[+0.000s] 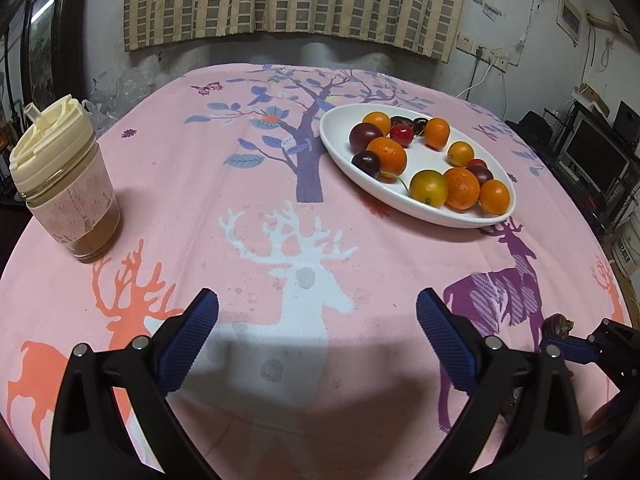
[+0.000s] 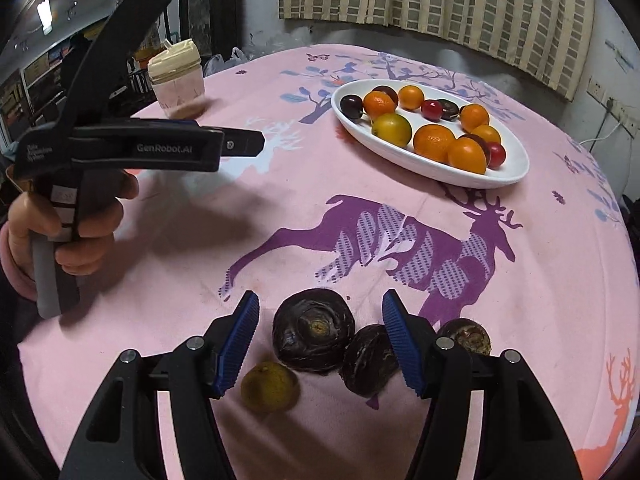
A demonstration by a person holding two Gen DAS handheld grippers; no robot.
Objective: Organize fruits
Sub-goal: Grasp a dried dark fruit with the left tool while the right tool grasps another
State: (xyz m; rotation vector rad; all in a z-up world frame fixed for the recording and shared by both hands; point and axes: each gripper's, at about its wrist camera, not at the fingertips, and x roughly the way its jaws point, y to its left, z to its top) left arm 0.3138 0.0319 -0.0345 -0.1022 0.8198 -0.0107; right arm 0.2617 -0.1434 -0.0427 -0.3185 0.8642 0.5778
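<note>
Right gripper (image 2: 320, 316) is held wide open, low center of frame, over dark water chestnuts (image 2: 314, 335). Left gripper (image 1: 317, 312) is held wide open, empty, above tablecloth (image 1: 260, 184). Fruit plate (image 2: 516, 162) sits upper right.

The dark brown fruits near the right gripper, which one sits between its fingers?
The largest water chestnut, leftmost of three, lies in the open right gripper; the other two sit by the right-hand finger.

Glossy white plate (image 1: 340, 136), matt pink cloth (image 1: 200, 168).
</note>
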